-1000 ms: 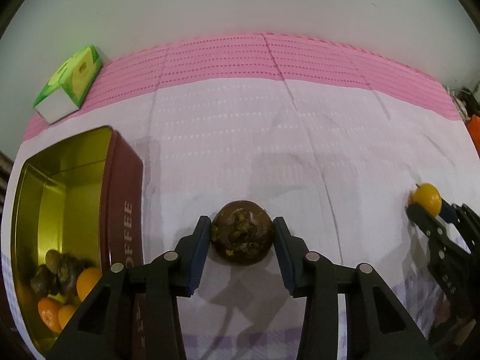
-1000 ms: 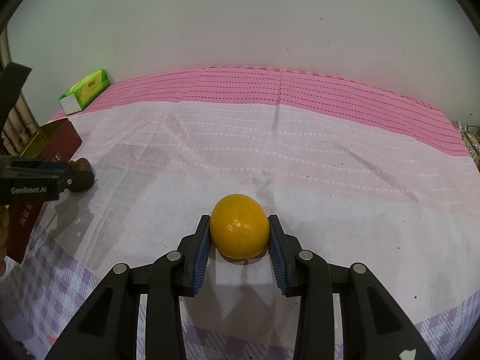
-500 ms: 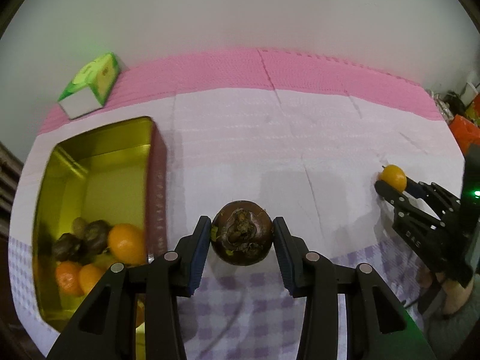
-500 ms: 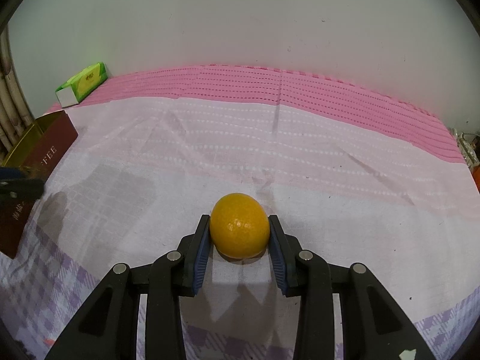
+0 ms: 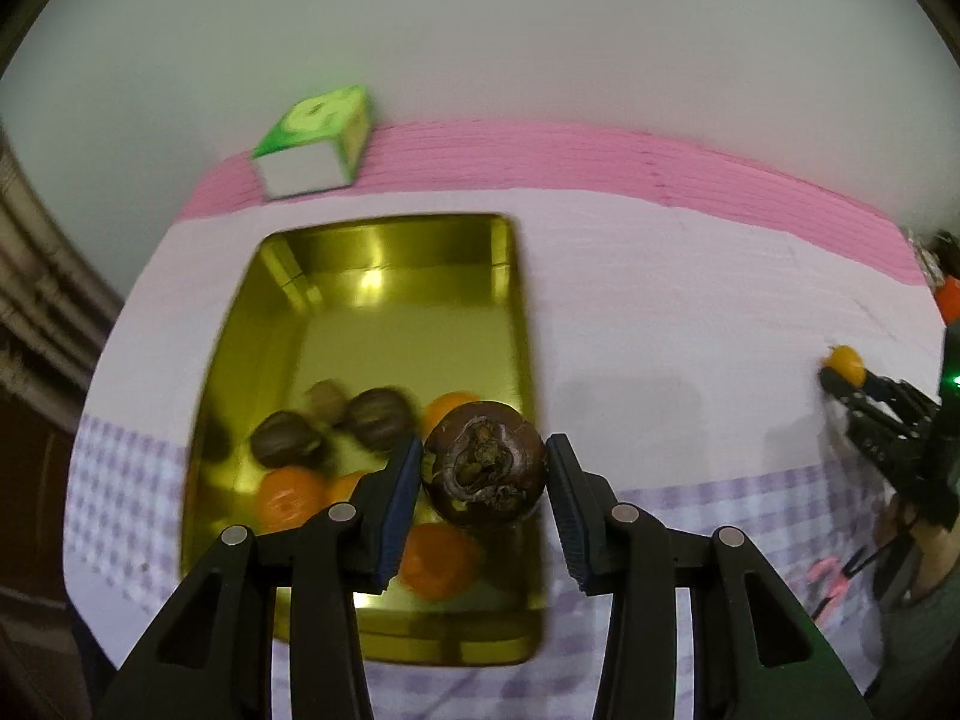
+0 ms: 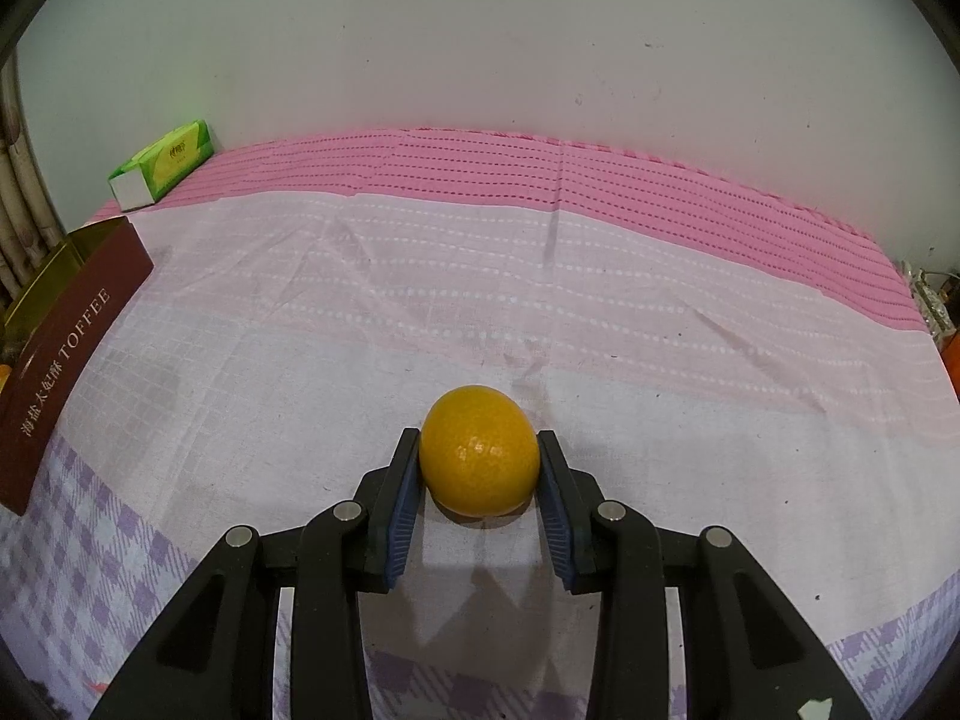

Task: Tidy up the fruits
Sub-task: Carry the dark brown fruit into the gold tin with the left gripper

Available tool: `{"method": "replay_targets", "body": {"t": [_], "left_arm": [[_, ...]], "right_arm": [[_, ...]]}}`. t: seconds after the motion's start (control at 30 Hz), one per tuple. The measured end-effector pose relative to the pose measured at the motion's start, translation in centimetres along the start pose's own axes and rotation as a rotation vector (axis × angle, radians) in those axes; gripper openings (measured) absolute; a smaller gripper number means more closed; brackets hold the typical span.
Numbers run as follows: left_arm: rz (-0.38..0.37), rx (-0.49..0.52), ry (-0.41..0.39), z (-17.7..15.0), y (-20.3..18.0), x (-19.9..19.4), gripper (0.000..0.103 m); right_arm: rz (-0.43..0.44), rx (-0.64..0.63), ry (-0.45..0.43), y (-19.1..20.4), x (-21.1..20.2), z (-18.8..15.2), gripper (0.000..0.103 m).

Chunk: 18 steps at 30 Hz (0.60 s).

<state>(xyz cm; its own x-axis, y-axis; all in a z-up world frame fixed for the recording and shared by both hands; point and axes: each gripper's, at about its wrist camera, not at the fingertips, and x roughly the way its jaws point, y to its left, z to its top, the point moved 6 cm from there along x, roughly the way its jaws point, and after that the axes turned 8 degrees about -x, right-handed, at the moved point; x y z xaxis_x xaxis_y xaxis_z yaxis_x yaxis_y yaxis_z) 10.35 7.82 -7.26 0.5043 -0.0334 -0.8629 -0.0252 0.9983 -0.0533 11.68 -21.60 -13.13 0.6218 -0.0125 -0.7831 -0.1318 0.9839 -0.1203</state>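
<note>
My left gripper (image 5: 485,471) is shut on a dark brown mangosteen (image 5: 485,471) and holds it in the air over the right side of the open gold tin (image 5: 384,252). The tin holds several oranges (image 5: 291,495) and dark mangosteens (image 5: 378,418). My right gripper (image 6: 479,468) is shut on a yellow-orange fruit (image 6: 479,450) that rests on the cloth. It also shows far right in the left wrist view (image 5: 845,363). In the right wrist view the tin's brown TOFFEE side (image 6: 66,360) stands at the far left.
A green and white carton (image 5: 315,141) lies behind the tin at the cloth's back edge, also seen in the right wrist view (image 6: 165,162). A pink and lilac tablecloth (image 6: 540,300) covers the table. A grey wall stands behind. Clutter sits at the far right edge (image 5: 945,294).
My left gripper has lifted the mangosteen off the cloth and carried it left, over the tin. My right gripper has stayed shut on the yellow-orange fruit in place.
</note>
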Motion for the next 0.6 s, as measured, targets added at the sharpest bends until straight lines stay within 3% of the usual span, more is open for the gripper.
{"method": "replay_targets", "body": {"t": [0.27, 0.6], "left_arm": [[0.07, -0.063, 0.009, -0.5, 5.3, 0.4, 0.043], [0.091, -0.075, 0.03, -1.1, 7.3, 1.9, 0.043]], "right_arm": [[0.0, 0.0, 0.0, 0.0, 0.0, 0.0, 0.034], [-0.001, -0.001, 0.0, 0.0, 0.0, 0.0, 0.034]]}}
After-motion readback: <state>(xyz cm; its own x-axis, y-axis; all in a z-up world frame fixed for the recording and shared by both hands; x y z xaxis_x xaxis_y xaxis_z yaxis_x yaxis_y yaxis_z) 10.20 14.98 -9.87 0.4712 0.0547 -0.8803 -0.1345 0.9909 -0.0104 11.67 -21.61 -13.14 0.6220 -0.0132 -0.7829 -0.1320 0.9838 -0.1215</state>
